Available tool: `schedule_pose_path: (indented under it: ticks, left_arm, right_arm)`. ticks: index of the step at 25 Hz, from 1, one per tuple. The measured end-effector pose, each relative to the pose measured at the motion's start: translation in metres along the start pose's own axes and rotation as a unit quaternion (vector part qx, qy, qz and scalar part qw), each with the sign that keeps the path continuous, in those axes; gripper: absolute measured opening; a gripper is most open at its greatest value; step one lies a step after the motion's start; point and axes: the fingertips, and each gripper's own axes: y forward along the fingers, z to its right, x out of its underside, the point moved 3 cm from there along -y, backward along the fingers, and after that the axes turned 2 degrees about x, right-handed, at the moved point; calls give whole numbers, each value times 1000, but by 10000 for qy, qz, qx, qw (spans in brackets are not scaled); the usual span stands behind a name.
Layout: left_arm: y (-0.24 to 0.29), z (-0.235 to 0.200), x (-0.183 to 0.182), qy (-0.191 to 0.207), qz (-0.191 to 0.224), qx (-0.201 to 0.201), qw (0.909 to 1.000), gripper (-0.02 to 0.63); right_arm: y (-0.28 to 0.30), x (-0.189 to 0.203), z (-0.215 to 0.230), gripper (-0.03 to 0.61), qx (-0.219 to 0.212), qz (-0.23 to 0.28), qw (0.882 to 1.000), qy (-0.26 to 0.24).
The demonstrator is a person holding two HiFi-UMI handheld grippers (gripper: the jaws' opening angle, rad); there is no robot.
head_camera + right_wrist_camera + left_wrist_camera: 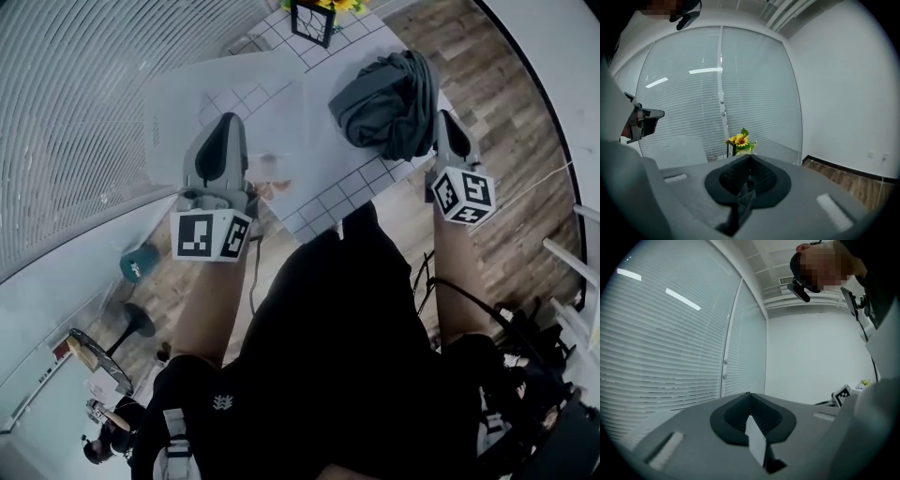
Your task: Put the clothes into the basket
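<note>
A dark grey garment [389, 98] hangs bunched over the tiled table's right corner. My right gripper [446, 127] is shut on it, and a fold of the grey fabric [744, 199] shows pinched between the jaws of that gripper [747, 183]. My left gripper [225, 127] is raised over the table's left side, its jaws shut on a thin white edge [757, 445] at the gripper's tip [751, 420]. That edge seems to belong to a pale, half see-through sheet [230, 98] spread above the table. No basket is in view.
The white tiled table [328, 202] stands on a wood floor [506, 112]. A black-framed pot of yellow flowers [314, 19] sits at its far end. Window blinds [84, 103] run along the left. Cables and gear lie on the floor at the lower right [525, 347].
</note>
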Motion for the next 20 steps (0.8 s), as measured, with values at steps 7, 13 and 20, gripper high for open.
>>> schedule_pose_path:
  ticks: [7, 13, 20]
  left_arm:
    - [20, -2, 12, 14, -154, -6, 9999, 6]
    - [28, -15, 19, -1, -301, -174, 9994, 6]
    - [45, -16, 19, 54, -358, -190, 9992, 6]
  right_arm:
    - [20, 28, 12, 3, 20, -339, 9994, 49]
    - [37, 43, 22, 82, -9, -584, 9983, 41]
    - [59, 63, 30, 245, -66, -760, 9970, 156]
